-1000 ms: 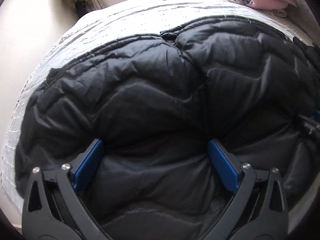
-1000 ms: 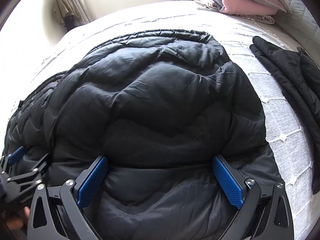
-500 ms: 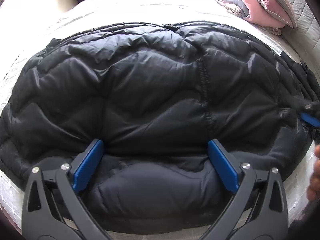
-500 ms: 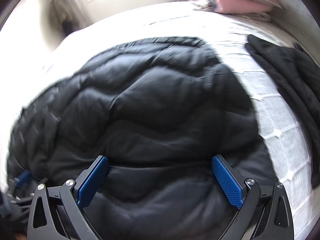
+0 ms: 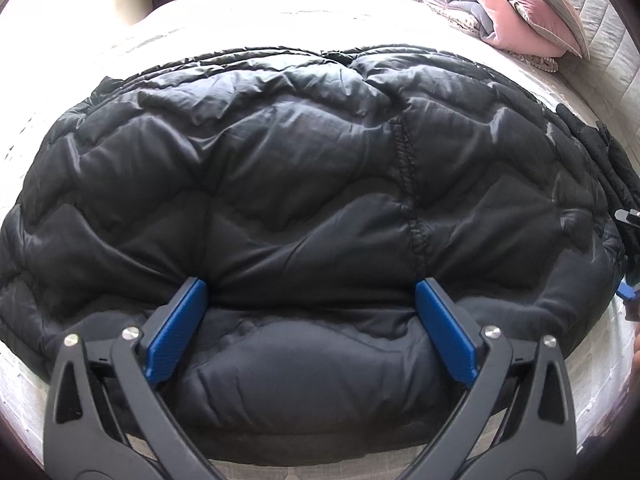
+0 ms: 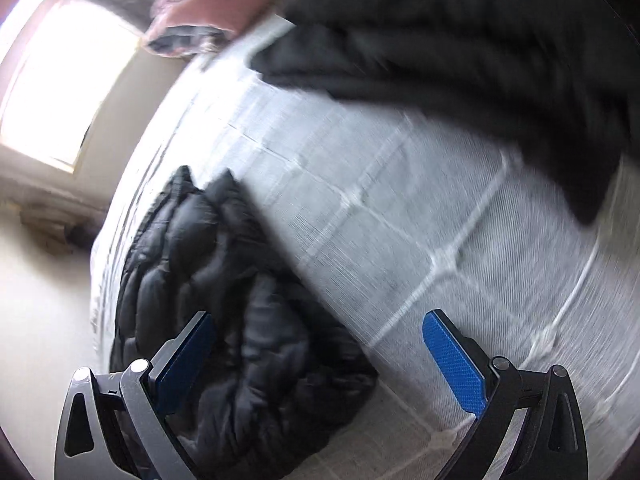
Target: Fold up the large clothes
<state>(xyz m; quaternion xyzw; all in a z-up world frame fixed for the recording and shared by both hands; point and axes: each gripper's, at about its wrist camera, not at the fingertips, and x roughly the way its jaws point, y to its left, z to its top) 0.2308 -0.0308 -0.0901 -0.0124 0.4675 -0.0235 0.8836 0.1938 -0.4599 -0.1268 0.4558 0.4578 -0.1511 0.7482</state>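
Your left claw [image 5: 310, 332] gapes over the puffy, slippery jacket [image 5: 304, 184] on the bed [image 5: 280, 16] just ahead, and your right claw [image 6: 320, 354], equally wide and empty, points off its edge, so pinch the hem deep.

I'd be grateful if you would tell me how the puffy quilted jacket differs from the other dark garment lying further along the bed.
The quilted jacket is shiny and puffy, with stitched panels; the other dark garment looks matte and flatter, though motion blur hides detail. The jacket lies beneath the open left gripper, while the garment lies apart, nearer the pink pillows. Both are dark and rest on the white bedspread.
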